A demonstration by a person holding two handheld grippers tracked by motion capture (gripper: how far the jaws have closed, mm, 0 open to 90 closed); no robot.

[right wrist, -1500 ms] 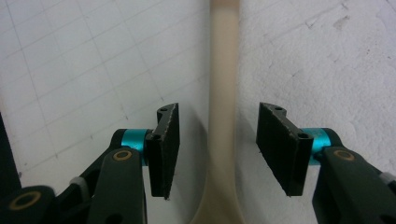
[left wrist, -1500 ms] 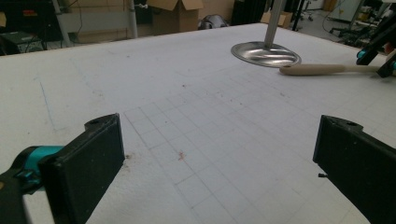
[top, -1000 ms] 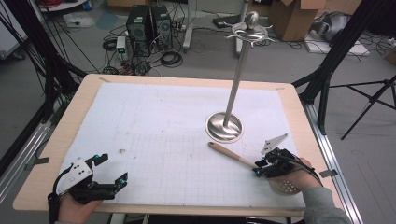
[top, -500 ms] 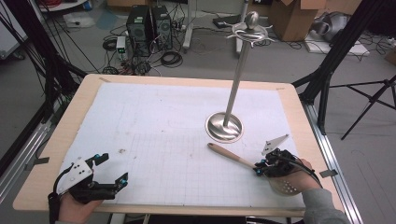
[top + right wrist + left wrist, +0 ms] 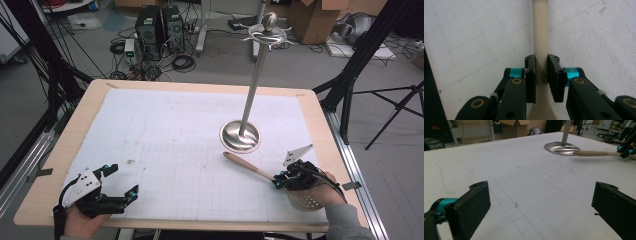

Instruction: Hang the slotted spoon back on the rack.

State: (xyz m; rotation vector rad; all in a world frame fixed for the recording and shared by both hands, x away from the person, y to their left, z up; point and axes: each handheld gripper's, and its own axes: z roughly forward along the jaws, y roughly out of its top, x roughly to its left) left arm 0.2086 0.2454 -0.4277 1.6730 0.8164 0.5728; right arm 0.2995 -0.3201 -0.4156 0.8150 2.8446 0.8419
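Right gripper (image 5: 280,181): fingers (image 5: 531,75) have just been closing and now clamp the skimmer spoon's (image 5: 252,169) pale handle
Skimmer spoon: lies on the table (image 5: 165,135) near its front right corner, handle tip just beside the metal stand's (image 5: 241,136) round base
Left gripper (image 5: 122,187): fingers (image 5: 471,205) spread wide over bare mat, gripping nothing
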